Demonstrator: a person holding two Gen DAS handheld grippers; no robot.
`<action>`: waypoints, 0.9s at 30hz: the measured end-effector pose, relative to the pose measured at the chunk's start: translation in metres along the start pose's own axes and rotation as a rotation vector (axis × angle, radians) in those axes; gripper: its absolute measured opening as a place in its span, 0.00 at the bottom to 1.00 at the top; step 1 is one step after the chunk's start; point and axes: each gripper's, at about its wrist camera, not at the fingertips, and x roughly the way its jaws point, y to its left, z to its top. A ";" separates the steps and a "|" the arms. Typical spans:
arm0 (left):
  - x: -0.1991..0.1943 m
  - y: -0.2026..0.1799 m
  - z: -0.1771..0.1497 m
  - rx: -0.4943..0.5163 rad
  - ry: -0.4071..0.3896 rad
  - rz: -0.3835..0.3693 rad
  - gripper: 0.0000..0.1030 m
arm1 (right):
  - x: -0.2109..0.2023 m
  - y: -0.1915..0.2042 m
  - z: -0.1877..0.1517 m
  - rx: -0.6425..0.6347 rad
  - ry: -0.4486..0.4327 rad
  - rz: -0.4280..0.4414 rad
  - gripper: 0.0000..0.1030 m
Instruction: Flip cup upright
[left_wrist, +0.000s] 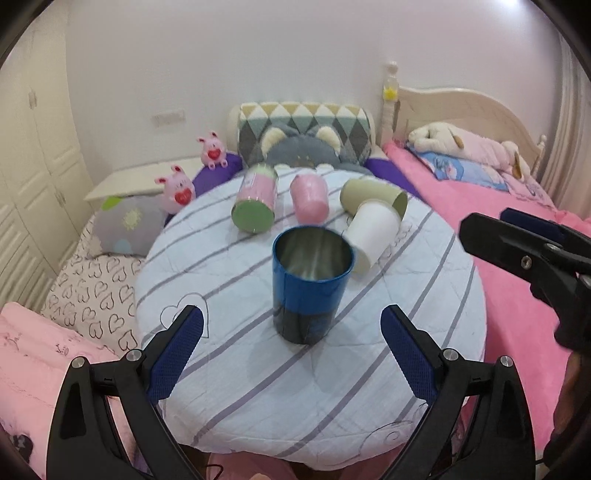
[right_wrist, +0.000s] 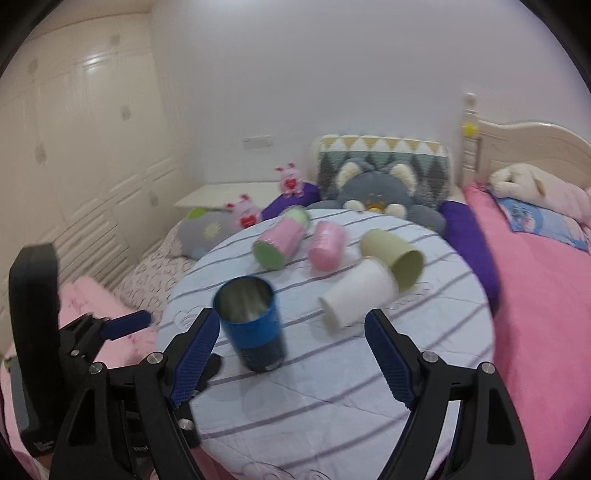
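Blue cup (left_wrist: 312, 284) stood upright near the middle of the round striped table (left_wrist: 258, 387), mouth up, metal interior visible. Left gripper (left_wrist: 291, 352) was spread wide, one pad on either side of the cup's base and just short of it, touching nothing. Right gripper (right_wrist: 291, 363) was also spread, empty, with the cup just inside its left finger (right_wrist: 195, 354) (contact could not be judged, frame blurred). Four more cups lay on their sides behind the blue one: pink-and-green cup (left_wrist: 256, 202), pink cup (left_wrist: 309, 199), olive cup (left_wrist: 373, 194), and white cup (left_wrist: 373, 234), the last resting against the olive one. Plush toys and pillows lined the table's far edge.
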 end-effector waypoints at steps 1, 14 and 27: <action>-0.003 -0.002 0.000 -0.006 -0.010 0.011 0.95 | -0.004 -0.004 0.001 0.000 -0.007 -0.019 0.80; -0.025 -0.020 0.002 -0.054 -0.066 0.052 0.97 | -0.017 -0.029 -0.003 -0.026 -0.015 -0.072 0.80; -0.038 -0.035 0.001 -0.039 -0.115 0.108 0.98 | -0.027 -0.035 -0.012 -0.051 -0.052 -0.071 0.80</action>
